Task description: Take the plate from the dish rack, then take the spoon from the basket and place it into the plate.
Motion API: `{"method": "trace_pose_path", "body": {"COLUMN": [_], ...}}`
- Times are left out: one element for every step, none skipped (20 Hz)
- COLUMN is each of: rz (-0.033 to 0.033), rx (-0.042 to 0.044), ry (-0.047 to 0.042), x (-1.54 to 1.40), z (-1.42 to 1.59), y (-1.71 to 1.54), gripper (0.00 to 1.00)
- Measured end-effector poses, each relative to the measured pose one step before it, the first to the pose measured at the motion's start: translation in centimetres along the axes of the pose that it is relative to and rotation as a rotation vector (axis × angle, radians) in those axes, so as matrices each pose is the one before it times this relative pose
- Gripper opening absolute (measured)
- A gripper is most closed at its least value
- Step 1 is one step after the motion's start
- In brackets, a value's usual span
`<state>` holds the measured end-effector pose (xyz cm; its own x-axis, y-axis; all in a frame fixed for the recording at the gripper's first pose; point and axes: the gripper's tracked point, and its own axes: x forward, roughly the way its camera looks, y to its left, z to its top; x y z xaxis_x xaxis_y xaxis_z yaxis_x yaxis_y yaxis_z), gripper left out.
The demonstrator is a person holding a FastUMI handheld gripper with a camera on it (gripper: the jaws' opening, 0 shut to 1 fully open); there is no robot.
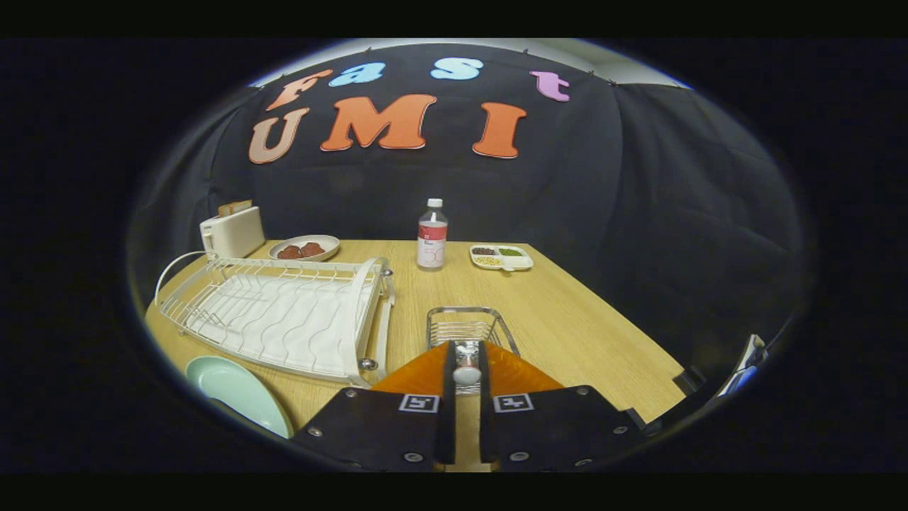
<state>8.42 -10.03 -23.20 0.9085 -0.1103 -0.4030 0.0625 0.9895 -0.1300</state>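
In the gripper view, the tongs (pixel 467 369) are seen drawn close together, clamped on the handle of a spoon (pixel 467 372), whose pale rounded end shows between the two fingers. Just beyond the fingers a wire basket (pixel 468 328) stands near the middle of the tabletop (pixel 567 319). The plate (pixel 237 390), pale green, is laid flat by the near left corner of the tabletop, just beside the front edge of the white dish rack (pixel 277 312), which carries no dishes. Along the far edge a toaster (pixel 232 231), a dish of food (pixel 305 248), a bottle (pixel 432 235) and a divided snack tray (pixel 501 257) are lined up.

The plate step is judged done, and the spoon lift appears under way. For the carry to be done well, the grip should be kept firm, the spoon raised clear of the basket rim, swung left past the rack's corner post, lowered over the plate's centre and only then released.
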Motion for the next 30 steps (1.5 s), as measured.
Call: {"method": "trace_pose_path", "body": {"rz": [0.00049,0.00102,-0.00039,-0.00180,-0.00084,0.00624,0.00227,0.00236,-0.00010,-0.00326,-0.00437,-0.00470,-0.00310,-0.00366,-0.00075,-0.00205,-0.00207,-0.00096,0.00071,0.00296,0.00445,0.00344,0.00583,0.00381,0.00623,0.01072,0.01517,0.01775,0.01951,0.02107], "rx": [0.01191,0.01296,0.00967,0.00810,0.00453,0.00108,-0.00218,-0.00473,-0.00662,-0.00579,-0.00580,-0.00743,-0.00793,-0.00577,-0.00437,-0.00212,0.00206,0.00195,0.00224,0.00333,-0.00006,-0.00103,-0.00365,-0.00675,-0.00778,-0.00732,-0.00454,-0.00192,-0.00085,-0.00135], "ry": [-0.00095,-0.00301,-0.00176,-0.01184,-0.00408,-0.00524,-0.00602,-0.00457,-0.00553,-0.00897,-0.01055,-0.00845,-0.00968,-0.01037,-0.00812,-0.00736,-0.00661,-0.00362,-0.00336,-0.00582,-0.00330,-0.00802,-0.00459,-0.00480,-0.00643,-0.00016,0.00340,0.00462,0.00292,0.00071], "x": [-0.083,-0.110,-0.237,-0.246,-0.339,-0.412,-0.425,-0.530,-0.548,-0.542,-0.534,-0.706,-0.664,-0.733,-0.743,-0.860,-0.721,-0.817,-0.777,-0.745,-0.769,-0.559,-0.677,-0.657,-0.520,-0.710,-0.497,-0.516,-0.535,-0.509], "z": [0.187,0.248,0.301,0.485,0.420,0.408,0.369,0.280,0.314,0.389,0.386,0.360,0.455,0.375,0.415,0.404,0.344,0.291,0.247,0.273,0.211,0.220,0.256,0.075,0.144,-0.033,-0.154,-0.188,-0.100,-0.095], "y": [-0.175,-0.096,-0.172,-0.177,-0.074,0.072,0.073,0.148,0.054,-0.001,0.012,0.116,0.180,0.162,0.266,0.235,0.333,0.273,0.402,0.489,0.569,0.527,0.593,0.545,0.612,0.665,0.876,0.917,0.981,0.914], "gripper": [0.11,0.10,0.09,0.09,0.09,0.09,0.09,0.09,0.09,0.09,0.09,0.09,0.09,0.09,0.09,0.09,0.09,0.09,0.09,0.09,0.09,0.09,0.09,0.09,0.09,0.09,0.09,0.09,0.09,0.09]}}
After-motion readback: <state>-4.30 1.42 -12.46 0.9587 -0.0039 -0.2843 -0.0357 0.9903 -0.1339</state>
